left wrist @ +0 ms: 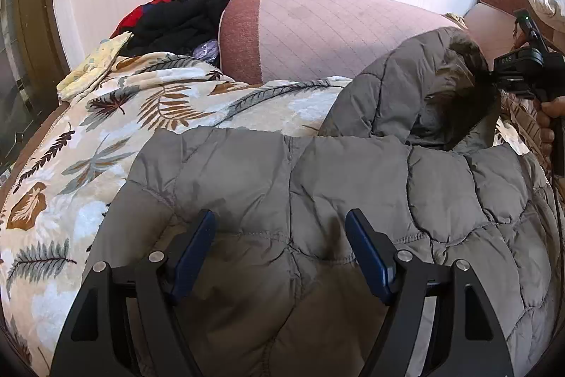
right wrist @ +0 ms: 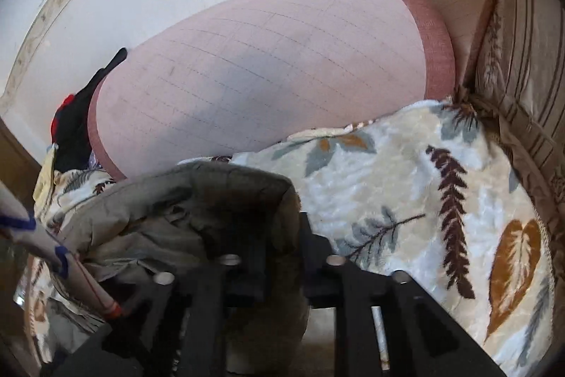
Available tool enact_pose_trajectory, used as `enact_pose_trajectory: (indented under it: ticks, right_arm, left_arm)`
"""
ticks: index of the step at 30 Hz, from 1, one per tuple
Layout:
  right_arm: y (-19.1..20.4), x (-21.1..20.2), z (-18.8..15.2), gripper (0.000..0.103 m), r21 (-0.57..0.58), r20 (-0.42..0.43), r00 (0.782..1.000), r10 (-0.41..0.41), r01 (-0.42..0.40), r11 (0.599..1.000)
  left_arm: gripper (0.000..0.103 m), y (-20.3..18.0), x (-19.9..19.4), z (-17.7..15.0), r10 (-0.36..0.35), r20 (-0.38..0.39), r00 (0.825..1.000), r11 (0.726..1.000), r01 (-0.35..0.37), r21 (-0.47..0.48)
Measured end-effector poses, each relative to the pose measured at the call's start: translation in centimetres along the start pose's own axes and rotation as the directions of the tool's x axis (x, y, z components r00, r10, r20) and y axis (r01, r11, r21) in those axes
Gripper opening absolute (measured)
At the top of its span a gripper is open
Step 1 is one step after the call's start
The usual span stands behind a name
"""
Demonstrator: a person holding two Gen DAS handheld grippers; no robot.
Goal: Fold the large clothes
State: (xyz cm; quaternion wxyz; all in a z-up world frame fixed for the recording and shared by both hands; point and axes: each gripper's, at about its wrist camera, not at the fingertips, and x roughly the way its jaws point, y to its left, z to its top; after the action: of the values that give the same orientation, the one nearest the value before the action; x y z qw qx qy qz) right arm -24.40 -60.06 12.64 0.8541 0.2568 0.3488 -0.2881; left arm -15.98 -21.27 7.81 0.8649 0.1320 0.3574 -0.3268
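A grey quilted jacket (left wrist: pixel 353 186) lies spread on a leaf-patterned blanket (left wrist: pixel 106 143) on a bed. In the left wrist view my left gripper (left wrist: pixel 282 239) hovers low over the jacket's near part. It is open, its blue pads (left wrist: pixel 196 246) stand wide apart, and flat fabric lies between them. At the right, my right gripper (left wrist: pixel 491 76) holds up a folded-over portion of the jacket with its dark lining showing. In the right wrist view the right gripper (right wrist: pixel 279 235) is shut on that bunched jacket fabric (right wrist: pixel 197 200), which hides its fingertips.
A large pink rolled quilt (left wrist: pixel 335 30) lies along the white wall behind the blanket. Dark and red clothes (left wrist: pixel 176 20) are piled at its left end. A striped pillow (right wrist: pixel 522 59) sits at the right. A person's hand (left wrist: pixel 545 115) holds the right gripper's handle.
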Motion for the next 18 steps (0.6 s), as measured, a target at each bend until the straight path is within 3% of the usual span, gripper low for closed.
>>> enact_pose_trajectory:
  ticks: [3,6,12,16,18]
  right_arm:
    - [2.0,-2.6,0.0,0.008,-0.048,0.075,0.997,-0.001,0.005,0.999]
    - [4.3,-6.6,0.4,0.006,-0.06,0.156,0.986,0.056,-0.047,0.997]
    - [10.1,-16.8,0.4,0.005,-0.213,0.331,0.931,0.153,-0.084,0.973]
    - [12.9,-21.6,-2.7,0.005,-0.327,0.381,0.896,0.227,-0.1,0.94]
    - [14.4,-23.1,-6.4,0.005,-0.43,0.39,0.887,0.247,-0.062,0.901]
  left_arm:
    - [0.075,0.3,-0.4,0.2,-0.005,0.01,1.0,1.0,0.005,-0.012]
    - [0.075,0.9,-1.1,0.5,0.002,0.03,1.0,1.0,-0.001,-0.03]
    - [0.075,2.7,-2.7,1.0,0.017,0.057,0.998,0.996,-0.012,-0.084]
    - [0.075,4.1,-3.9,1.3,0.031,0.084,0.996,0.993,-0.021,-0.12]
    - [0.075,5.0,-4.5,1.6,0.022,0.095,0.995,0.989,-0.008,-0.147]
